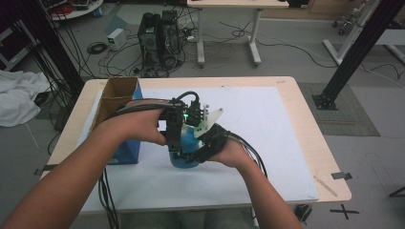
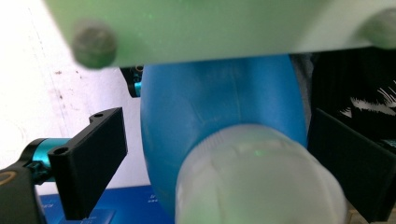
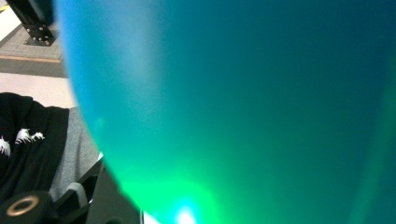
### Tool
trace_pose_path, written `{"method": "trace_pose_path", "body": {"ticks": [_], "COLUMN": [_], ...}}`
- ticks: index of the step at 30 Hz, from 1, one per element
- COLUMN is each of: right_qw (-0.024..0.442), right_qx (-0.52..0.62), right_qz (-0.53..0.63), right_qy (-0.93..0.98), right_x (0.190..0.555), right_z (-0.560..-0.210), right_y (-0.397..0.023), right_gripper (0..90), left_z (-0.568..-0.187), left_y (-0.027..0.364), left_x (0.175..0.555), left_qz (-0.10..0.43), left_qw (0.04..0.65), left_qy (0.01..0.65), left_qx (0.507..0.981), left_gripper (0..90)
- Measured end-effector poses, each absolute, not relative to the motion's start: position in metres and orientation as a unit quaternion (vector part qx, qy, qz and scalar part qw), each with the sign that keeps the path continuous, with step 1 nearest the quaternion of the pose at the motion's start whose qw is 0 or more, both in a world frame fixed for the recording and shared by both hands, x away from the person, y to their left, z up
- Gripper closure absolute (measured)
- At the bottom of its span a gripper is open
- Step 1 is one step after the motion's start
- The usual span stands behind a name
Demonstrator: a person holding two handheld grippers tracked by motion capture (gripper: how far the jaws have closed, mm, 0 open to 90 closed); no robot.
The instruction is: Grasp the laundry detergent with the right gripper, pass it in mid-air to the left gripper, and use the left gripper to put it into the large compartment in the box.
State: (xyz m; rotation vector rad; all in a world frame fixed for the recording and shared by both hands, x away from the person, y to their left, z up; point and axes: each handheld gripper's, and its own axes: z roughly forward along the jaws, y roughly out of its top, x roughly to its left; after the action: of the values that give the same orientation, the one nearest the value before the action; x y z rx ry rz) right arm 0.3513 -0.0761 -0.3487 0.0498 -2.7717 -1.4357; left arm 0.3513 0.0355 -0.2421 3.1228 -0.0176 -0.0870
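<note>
Around my work area: table clutter and lab background

On the tabletop (image 1: 305, 143) I see a white mat (image 1: 267, 133) covering most of the surface, and an open cardboard box (image 1: 117, 95) with a blue side standing along the left edge near the far left corner. Beyond the table's far edge, a computer tower (image 1: 160, 40) sits on the floor among loose cables (image 1: 224, 45), beside a second table (image 1: 229, 28). A white cloth (image 1: 16, 98) lies heaped off to the left, and a black frame post (image 1: 356, 52) slants at right.
</note>
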Motion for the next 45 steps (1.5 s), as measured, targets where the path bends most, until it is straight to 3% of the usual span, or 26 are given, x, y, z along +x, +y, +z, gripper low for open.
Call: {"method": "trace_pose_path", "body": {"ticks": [9,20,26,45], "right_qw": [0.007,-0.001,0.001,0.017], "right_qx": [0.018,0.028,0.028,0.006], "right_qz": [-0.460,-0.460,-0.460,-0.460], "right_qy": [-0.888,-0.887,-0.887,-0.888], "right_x": [0.3518,0.3535,0.3530,0.3492], "right_z": [-0.3477,-0.3463,-0.3458,-0.3440], "right_y": [-0.0770,-0.0775,-0.0767,-0.0732], "right_gripper": [46.2,46.2,46.2,46.2], "left_z": [-0.2418,-0.2399,-0.2391,-0.2383], "left_y": [0.0335,0.0309,0.0314,0.0329], "left_x": [0.3514,0.3480,0.3487,0.3485], "left_qz": [-0.043,-0.018,-0.009,0.000], "left_qw": [0.009,0.003,0.000,-0.004], "left_qy": [-0.025,-0.026,-0.029,-0.008], "left_qx": [0.999,0.999,1.000,1.000], "left_gripper": [5.6,5.7,13.2,19.4]}}
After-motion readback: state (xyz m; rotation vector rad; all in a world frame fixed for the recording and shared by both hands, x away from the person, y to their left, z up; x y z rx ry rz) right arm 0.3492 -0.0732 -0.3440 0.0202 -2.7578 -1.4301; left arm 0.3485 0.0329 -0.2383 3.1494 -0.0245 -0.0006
